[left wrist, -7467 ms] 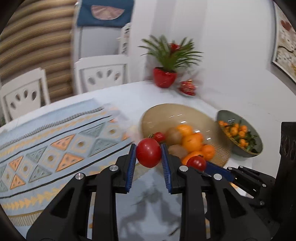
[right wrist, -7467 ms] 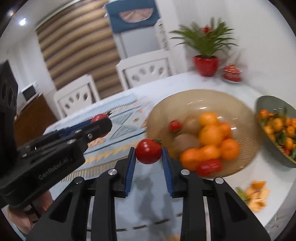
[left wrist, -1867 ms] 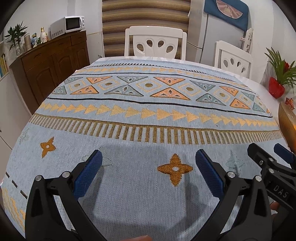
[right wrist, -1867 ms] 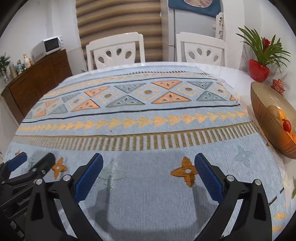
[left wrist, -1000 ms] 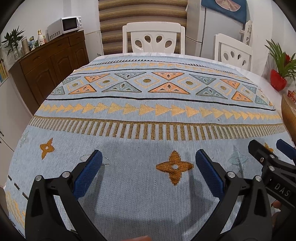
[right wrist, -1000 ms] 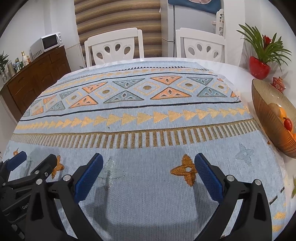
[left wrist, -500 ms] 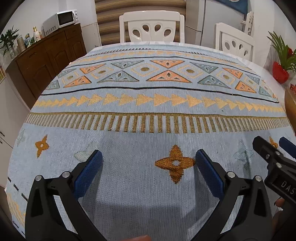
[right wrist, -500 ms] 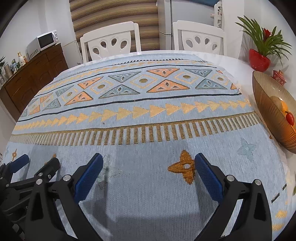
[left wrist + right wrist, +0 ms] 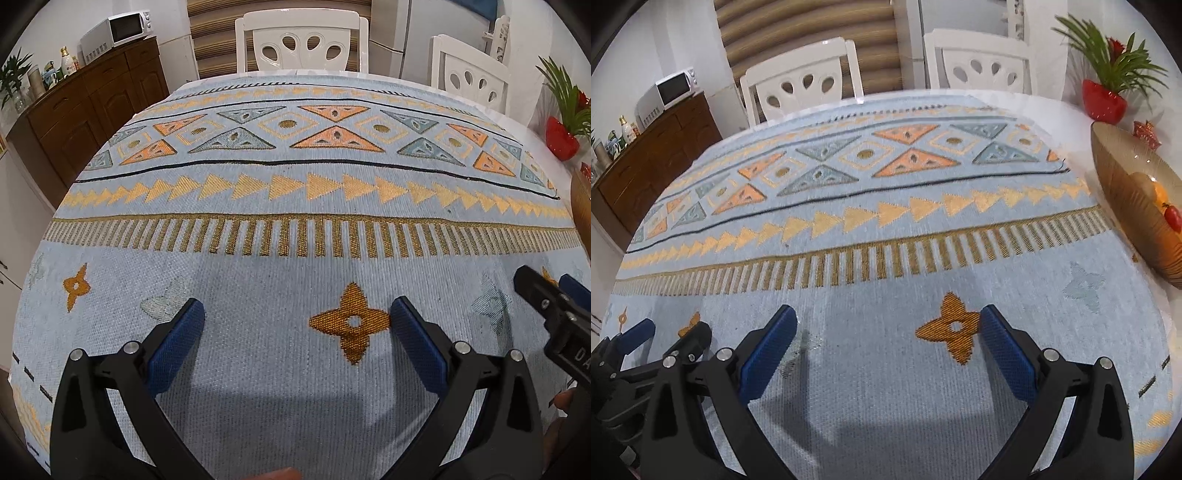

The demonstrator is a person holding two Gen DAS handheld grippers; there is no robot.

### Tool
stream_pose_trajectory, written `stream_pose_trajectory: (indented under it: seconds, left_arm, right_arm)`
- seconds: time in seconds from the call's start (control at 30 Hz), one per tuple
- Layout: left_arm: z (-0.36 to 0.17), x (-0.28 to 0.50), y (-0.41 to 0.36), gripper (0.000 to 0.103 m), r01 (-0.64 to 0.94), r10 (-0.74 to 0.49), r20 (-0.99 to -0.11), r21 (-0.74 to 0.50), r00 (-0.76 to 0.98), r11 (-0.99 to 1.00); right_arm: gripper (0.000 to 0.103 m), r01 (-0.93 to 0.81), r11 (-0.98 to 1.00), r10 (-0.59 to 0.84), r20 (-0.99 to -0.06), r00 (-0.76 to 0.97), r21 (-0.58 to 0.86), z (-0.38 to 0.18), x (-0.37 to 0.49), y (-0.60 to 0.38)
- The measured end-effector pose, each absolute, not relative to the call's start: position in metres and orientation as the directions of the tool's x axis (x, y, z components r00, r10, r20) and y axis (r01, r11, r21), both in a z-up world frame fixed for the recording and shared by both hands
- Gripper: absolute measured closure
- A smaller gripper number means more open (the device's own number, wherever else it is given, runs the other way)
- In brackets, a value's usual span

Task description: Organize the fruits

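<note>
My left gripper (image 9: 297, 314) stands wide open over the blue patterned tablecloth (image 9: 295, 206), nothing between its blue pads. My right gripper (image 9: 888, 321) is likewise wide open and holds nothing; its tip also shows at the right edge of the left wrist view as the right gripper (image 9: 546, 295). The left gripper (image 9: 665, 339) appears at the lower left of the right wrist view. An amber glass fruit bowl (image 9: 1126, 192) stands at the table's right edge, with a red tomato (image 9: 1174, 218) and an orange (image 9: 1161, 194) visible inside. Only a sliver of the fruit bowl (image 9: 580, 199) shows in the left wrist view.
Two white chairs (image 9: 301, 40) (image 9: 472, 79) stand behind the table. A red potted plant (image 9: 1104, 99) and a small red ornament (image 9: 1144, 131) sit at the far right. A wooden sideboard (image 9: 92, 107) with a microwave (image 9: 118, 31) lines the left wall.
Earlier each gripper was shut on a tomato near the bowl; now both are open and empty. In the last second both views have tilted down slightly and the right one has swung a little.
</note>
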State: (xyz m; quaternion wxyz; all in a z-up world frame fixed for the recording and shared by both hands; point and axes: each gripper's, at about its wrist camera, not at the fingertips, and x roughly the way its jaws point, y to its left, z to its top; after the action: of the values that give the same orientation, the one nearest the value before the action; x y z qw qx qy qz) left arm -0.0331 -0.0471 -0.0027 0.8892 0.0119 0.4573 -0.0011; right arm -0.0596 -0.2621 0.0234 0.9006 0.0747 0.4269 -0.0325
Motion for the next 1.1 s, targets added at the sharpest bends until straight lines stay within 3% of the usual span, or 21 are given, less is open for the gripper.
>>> stream_pose_trajectory:
  seconds: [0.17,0.67,1.1]
  left_arm:
    - [-0.003,-0.033,-0.047,0.003,0.015,0.007,-0.813,0.019,0.582,1.000]
    - [0.006,-0.042,-0.040,0.003,-0.017,0.004,-0.775,-0.008,0.632,1.000]
    - [0.006,-0.043,-0.044,0.003,-0.007,0.031,-0.772,0.035,0.635,0.999]
  right_arm:
    - [0.005,0.124,0.992,-0.059,-0.752,0.657,0.031,0.029,-0.072,-0.258]
    - [0.005,-0.006,0.999,0.037,-0.658,0.752,0.049,0.043,-0.084,-0.243]
    - [0.005,-0.010,0.998,0.055,-0.694,0.718,0.069,0.038,-0.077,-0.243]
